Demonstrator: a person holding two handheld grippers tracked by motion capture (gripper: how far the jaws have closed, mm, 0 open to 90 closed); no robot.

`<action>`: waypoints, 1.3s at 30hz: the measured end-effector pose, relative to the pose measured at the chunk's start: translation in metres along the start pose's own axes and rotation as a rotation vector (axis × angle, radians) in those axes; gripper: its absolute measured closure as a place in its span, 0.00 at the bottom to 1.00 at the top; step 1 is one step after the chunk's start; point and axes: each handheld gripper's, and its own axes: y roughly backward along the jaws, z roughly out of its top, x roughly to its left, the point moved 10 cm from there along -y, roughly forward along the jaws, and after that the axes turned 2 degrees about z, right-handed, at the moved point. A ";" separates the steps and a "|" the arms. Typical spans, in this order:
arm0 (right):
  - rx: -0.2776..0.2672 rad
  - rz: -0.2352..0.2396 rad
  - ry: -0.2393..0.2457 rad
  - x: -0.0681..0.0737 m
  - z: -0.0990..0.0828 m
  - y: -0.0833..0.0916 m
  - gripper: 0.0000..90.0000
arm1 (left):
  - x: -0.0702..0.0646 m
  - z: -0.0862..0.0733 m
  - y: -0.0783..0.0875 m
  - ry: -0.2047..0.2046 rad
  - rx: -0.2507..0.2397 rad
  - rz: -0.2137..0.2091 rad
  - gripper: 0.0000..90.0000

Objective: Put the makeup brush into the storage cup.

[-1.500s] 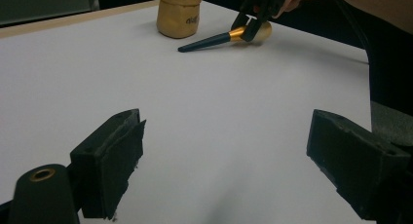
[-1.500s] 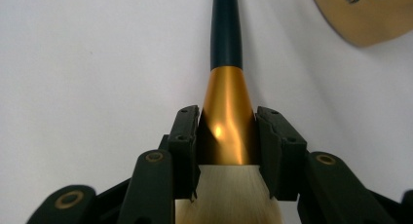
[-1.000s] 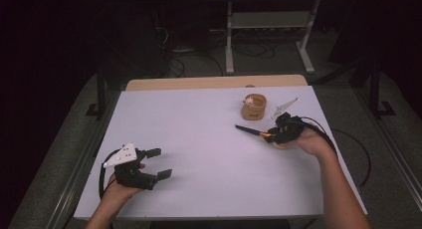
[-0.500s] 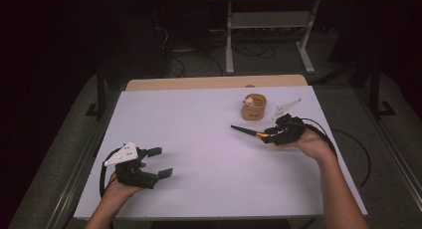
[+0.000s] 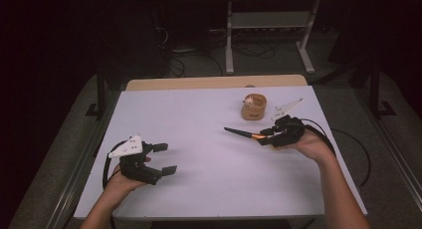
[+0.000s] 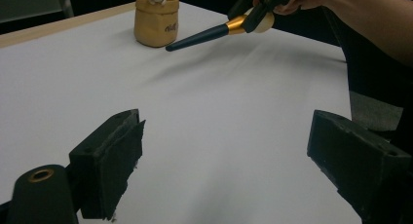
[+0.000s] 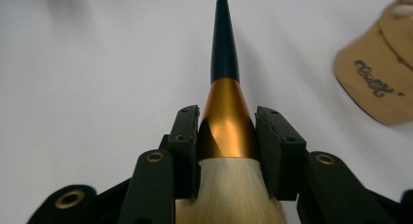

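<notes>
A makeup brush (image 5: 238,133) with a black tapered handle, gold ferrule and pale bristles hangs above the white table (image 5: 199,189) at the right. My right gripper (image 5: 266,136) is shut on its ferrule (image 7: 228,131), with the handle (image 7: 225,53) pointing away from the jaws and to the left in the high view. A small tan pot (image 5: 254,107) with something white inside stands just beyond the brush. My left gripper (image 5: 166,158) rests open near the front left, nothing between its pads (image 6: 112,160). From the left gripper view the brush (image 6: 199,36) and pot (image 6: 156,19) lie far ahead.
The table's far edge is a bare wooden strip (image 5: 214,82). A metal stand (image 5: 268,35) and cables sit on the dark floor beyond. A black cable (image 5: 348,139) trails from the right gripper over the table's right edge.
The right gripper has carried the brush a little to the left and slightly up. The left gripper has stayed where it was.
</notes>
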 end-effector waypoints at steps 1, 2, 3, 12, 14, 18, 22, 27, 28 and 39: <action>-0.002 0.002 0.003 0.002 0.001 0.000 0.68 | 0.000 0.001 -0.002 -0.007 0.004 -0.006 0.14; 0.004 0.010 0.001 0.005 0.001 0.001 0.68 | 0.000 0.003 -0.003 -0.009 0.005 -0.011 0.14; 0.006 0.005 0.013 0.006 0.002 0.001 0.68 | 0.001 0.004 -0.004 -0.014 0.009 -0.019 0.14; 0.020 0.029 0.085 0.017 0.002 0.002 0.68 | 0.006 0.022 -0.015 -0.061 0.027 -0.045 0.14; 0.023 0.032 0.087 0.020 0.003 0.002 0.68 | 0.007 0.025 -0.019 -0.077 0.031 -0.049 0.14; 0.024 0.054 0.090 0.028 0.006 0.001 0.68 | 0.006 0.031 -0.029 -0.097 0.042 -0.068 0.14; 0.017 0.084 0.118 0.036 0.011 0.000 0.68 | 0.002 0.033 -0.040 -0.123 0.068 -0.098 0.14; 0.027 0.109 0.146 0.047 0.014 -0.004 0.68 | -0.003 0.034 -0.054 -0.152 0.106 -0.135 0.15; 0.029 0.116 0.156 0.048 0.015 -0.005 0.68 | -0.004 0.035 -0.057 -0.154 0.113 -0.139 0.15; 0.050 0.164 0.220 0.065 0.021 -0.017 0.68 | -0.017 0.029 -0.081 -0.211 0.206 -0.214 0.20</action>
